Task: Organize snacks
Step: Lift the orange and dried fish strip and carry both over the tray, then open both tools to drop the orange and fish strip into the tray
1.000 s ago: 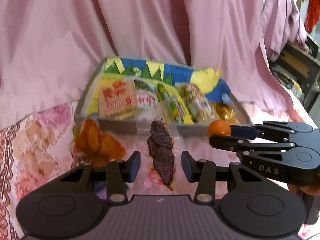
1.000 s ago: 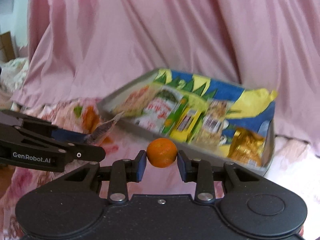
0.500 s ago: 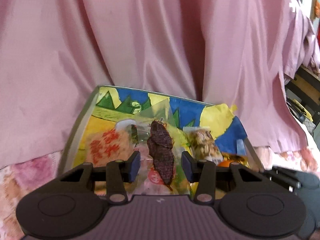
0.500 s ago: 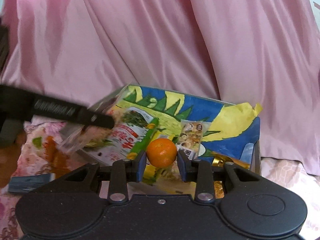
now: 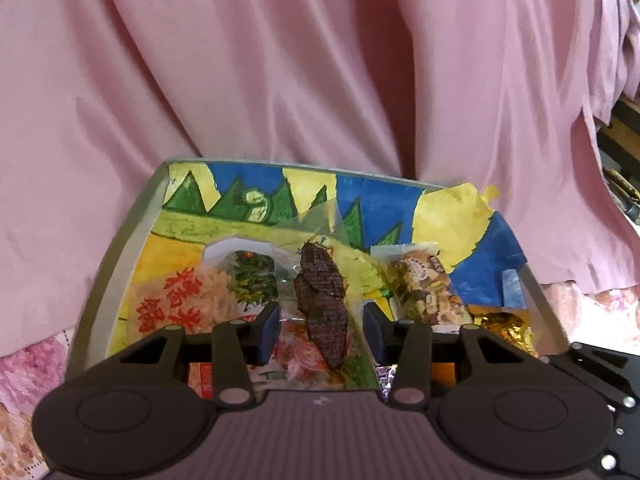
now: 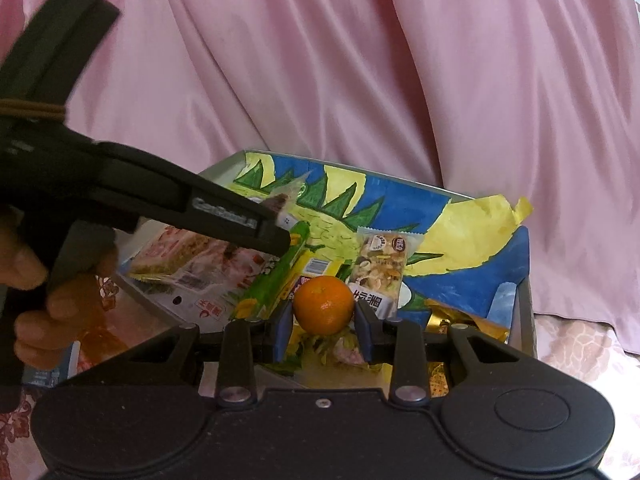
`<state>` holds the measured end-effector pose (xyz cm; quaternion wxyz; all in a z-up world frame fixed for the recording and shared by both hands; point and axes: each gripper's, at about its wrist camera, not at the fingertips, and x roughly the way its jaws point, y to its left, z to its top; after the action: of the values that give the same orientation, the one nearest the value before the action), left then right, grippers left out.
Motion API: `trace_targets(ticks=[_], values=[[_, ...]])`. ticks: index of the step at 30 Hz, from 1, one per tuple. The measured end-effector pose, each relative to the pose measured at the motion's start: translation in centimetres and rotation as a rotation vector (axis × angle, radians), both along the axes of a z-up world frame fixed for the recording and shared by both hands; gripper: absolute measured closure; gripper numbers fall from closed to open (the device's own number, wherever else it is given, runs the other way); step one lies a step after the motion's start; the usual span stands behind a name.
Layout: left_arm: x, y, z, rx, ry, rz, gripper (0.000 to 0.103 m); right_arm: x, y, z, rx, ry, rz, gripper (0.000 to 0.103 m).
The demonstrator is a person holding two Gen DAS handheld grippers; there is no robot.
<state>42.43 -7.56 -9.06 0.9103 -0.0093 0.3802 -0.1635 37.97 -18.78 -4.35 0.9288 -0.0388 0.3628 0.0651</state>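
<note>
Pink drape behind tray (image 5: 120, 264) holding snack packets (image 5: 424, 284).

A home, by the look of it, likely a bedroom or living room; pink satin cloth (image 5: 280, 80) hangs in loose folds behind everything; a floral pink spread (image 6: 580, 344) covers the surface below; a hand-painted snack box (image 5: 120, 248) holds shop-bought packets (image 6: 380, 264); dark furniture (image 5: 624, 120) stands at the far right.

Holding a clear packet of dark dried meat (image 5: 322, 304) in the left gripper (image 5: 320, 326). Poised over a grey-rimmed box lined with painted paper (image 5: 120, 256), among packaged snacks.
</note>
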Motion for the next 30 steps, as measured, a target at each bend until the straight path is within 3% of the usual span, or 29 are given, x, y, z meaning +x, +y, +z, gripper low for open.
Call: trace_targets(ticks=[9, 15, 17, 23, 30], values=[[0.0, 0.0, 0.0, -0.017, 0.046, 0.018, 0.051, -0.1, -0.2, 0.0, 0.024, 0.009, -0.014, 0.06], [-1.3, 0.9, 2.1, -0.054, 0.038, 0.045, 0.044, -0.9, -0.7, 1.6, 0.06, -0.008, -0.055, 0.046], [-2.2, 1.2, 3.6, -0.057, 0.006, 0.044, 0.034, -1.5, -1.0, 2.7, 0.071, -0.027, -0.074, 0.041], [-6.1, 2.9, 8.4, -0.074, -0.122, 0.055, 0.016, -4.0, -1.6, 7.7, 0.095, -0.123, -0.121, 0.024], [-12.0, 5.7, 13.3, -0.072, -0.305, 0.121, 0.004, -8.5, -1.5, 13.7, 0.092, -0.259, -0.124, 0.01]])
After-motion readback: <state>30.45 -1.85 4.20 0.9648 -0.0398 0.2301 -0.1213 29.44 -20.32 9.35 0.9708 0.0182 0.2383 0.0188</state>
